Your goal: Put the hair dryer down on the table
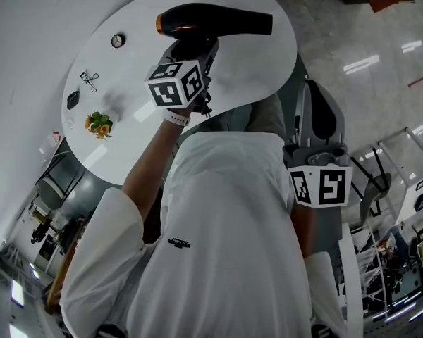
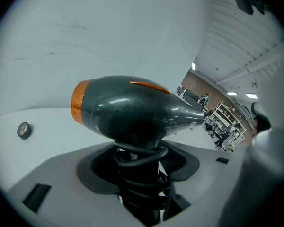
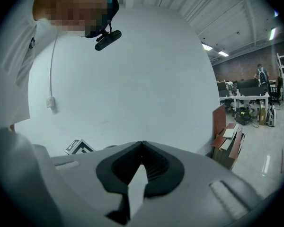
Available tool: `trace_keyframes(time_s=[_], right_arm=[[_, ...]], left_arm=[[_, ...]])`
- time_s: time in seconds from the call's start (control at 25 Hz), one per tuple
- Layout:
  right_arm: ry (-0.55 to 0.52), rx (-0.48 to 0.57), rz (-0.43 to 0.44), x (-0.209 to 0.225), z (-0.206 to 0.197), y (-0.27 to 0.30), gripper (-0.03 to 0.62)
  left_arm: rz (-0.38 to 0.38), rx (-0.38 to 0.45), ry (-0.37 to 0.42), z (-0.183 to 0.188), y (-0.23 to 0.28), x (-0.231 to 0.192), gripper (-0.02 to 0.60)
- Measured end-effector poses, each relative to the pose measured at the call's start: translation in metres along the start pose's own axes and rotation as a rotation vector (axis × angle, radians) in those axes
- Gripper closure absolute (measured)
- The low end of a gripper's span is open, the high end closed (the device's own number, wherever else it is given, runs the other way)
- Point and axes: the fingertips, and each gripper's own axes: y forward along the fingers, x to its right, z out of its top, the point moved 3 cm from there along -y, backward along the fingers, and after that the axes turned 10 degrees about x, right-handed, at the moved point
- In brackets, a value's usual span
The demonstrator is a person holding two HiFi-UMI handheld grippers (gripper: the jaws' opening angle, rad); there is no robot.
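Note:
The hair dryer (image 1: pixel 215 21) is black with an orange rear ring and hangs level above the white table (image 1: pixel 257 72). My left gripper (image 1: pixel 194 49) is shut on its handle, which has the black cord coiled round it. In the left gripper view the dryer body (image 2: pixel 128 110) stands upright over the jaws of the left gripper (image 2: pixel 139 176), with the tabletop (image 2: pixel 38 119) behind it. My right gripper (image 1: pixel 317 164) is held low at the person's right side, away from the table. In its own view the right gripper (image 3: pixel 142 148) has its jaws together at the tips and holds nothing.
On the table's left part lie a small round disc (image 1: pixel 118 40), a black wire clip (image 1: pixel 90 80), a small dark block (image 1: pixel 72 99) and an orange-and-green item (image 1: pixel 99 124). A grey chair (image 1: pixel 323 118) stands to the right of the table. Boards (image 3: pixel 229 141) lean against the wall.

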Motion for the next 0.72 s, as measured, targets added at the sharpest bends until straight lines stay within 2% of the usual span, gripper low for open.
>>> trace_keyframes(time_s=[0.72], right_arm=[[0.035,-0.038,-0.008,0.013,-0.020,0.019,0.582]], left_arm=[[0.051,-0.074,0.016,-0.027,0.048,-0.023,0.318]])
